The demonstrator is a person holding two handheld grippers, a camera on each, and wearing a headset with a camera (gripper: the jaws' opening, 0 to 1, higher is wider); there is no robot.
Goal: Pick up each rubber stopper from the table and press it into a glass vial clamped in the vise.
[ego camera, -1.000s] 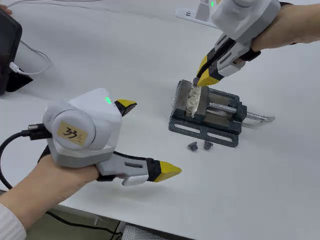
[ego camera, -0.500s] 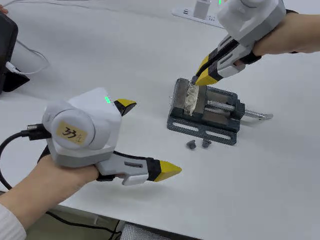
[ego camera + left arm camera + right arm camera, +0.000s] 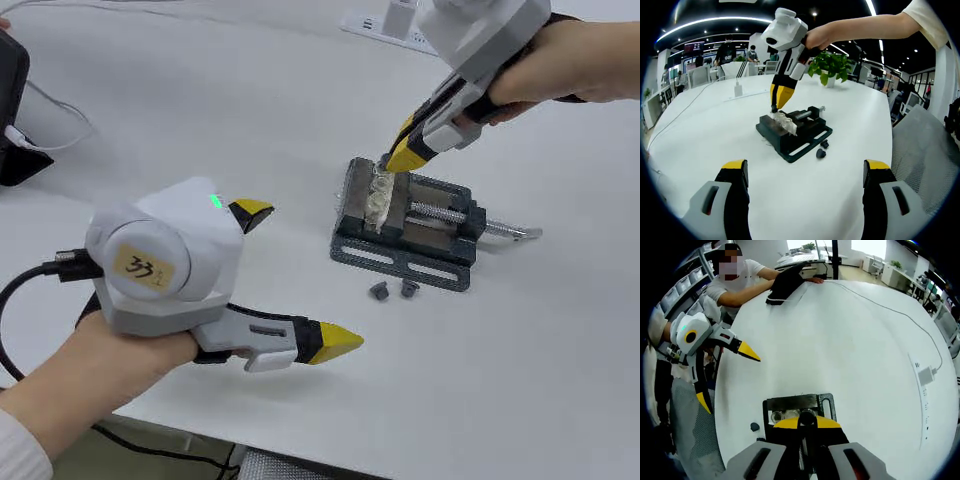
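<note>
the right gripper [image 3: 393, 160] has its jaws clenched on a dark rubber stopper [image 3: 807, 416], mostly hidden by the yellow tips, above the glass vials [image 3: 378, 200] clamped in the vise [image 3: 400, 258]. whether it touches a vial cannot be told. two loose stoppers [image 3: 380, 291] lie on the worktop [image 3: 300, 120] at the vise's 6 o'clock. the left gripper [image 3: 300, 275], jaws released and empty, hangs at the vise's 8 o'clock.

Bare tabletop [image 3: 300, 130] all round vise [image 3: 400, 260]; two loose stoppers [image 3: 379, 291] just beside.
</note>
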